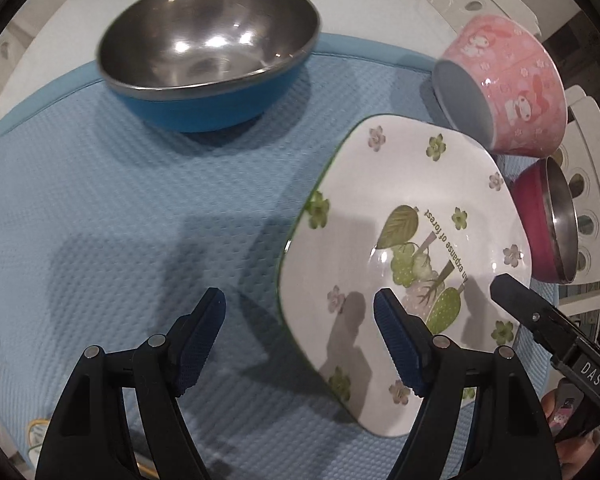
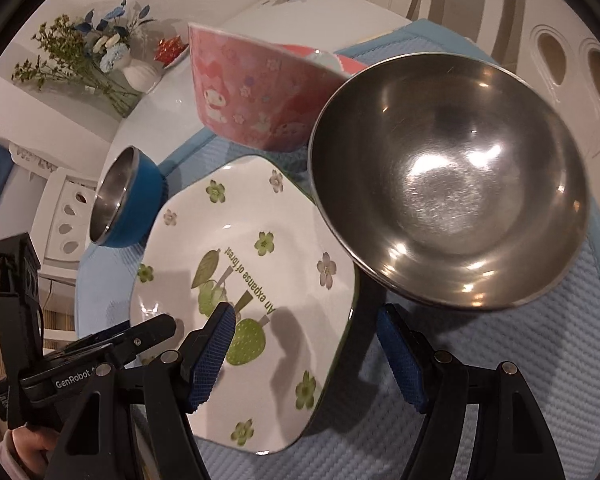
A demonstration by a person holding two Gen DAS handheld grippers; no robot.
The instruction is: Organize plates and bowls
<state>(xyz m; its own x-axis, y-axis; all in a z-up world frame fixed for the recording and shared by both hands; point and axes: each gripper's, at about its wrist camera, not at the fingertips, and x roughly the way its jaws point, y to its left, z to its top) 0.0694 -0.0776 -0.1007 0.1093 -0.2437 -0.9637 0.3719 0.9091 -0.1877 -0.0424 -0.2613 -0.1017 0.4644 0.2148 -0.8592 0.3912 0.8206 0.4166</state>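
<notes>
The square plate [image 1: 400,248] with the green leaf print lies flat on the blue mat [image 1: 120,208], and everything else is best placed from it. Its corners point roughly toward and away from both cameras, so it sits like a diamond, with one long edge facing each gripper.

The left gripper [image 1: 300,332] hangs over the plate's left edge: one blue pad is above the bare mat just beside the plate, the other is above the plate's printed middle. The jaws stand wide apart with nothing between the pads, and they do not appear to touch the plate.

The right gripper [image 2: 306,344] comes at the plate's opposite edge. Its left pad is over the plate's face, its right pad over the mat just past the rim, so the rim runs between the jaws. These jaws are also apart and empty. Both grippers point steeply downward, each straddling its own edge, and neither looks clearly nearer than the other.

Beyond the plate, the pink bowl [image 1: 504,84] lies tipped on its side at the far corner. The red bowl [image 1: 548,220] with a steel lining sits just beside the plate's right edge, very near the right gripper in its own view. The blue bowl [image 1: 208,48], steel inside, stands upright well apart, beyond the plate's left side.

I judge the coming move to be a two-sided pinch on the plate's rim.
</notes>
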